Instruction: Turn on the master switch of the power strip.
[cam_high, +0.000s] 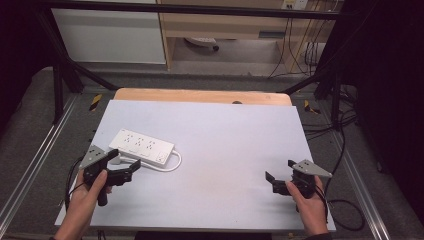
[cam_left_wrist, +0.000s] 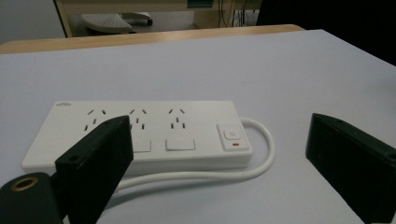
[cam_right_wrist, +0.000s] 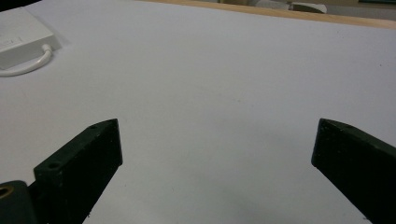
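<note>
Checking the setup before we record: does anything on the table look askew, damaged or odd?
Nothing stands out. The white power strip lies flat on the table, its cord looped beside it and undamaged. Both hand-held grippers, left and right, are open.

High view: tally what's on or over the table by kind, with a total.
Power strip, white, with its cable: 1
Grippers, black, both open: 2, left gripper and right gripper
Total: 3
</note>
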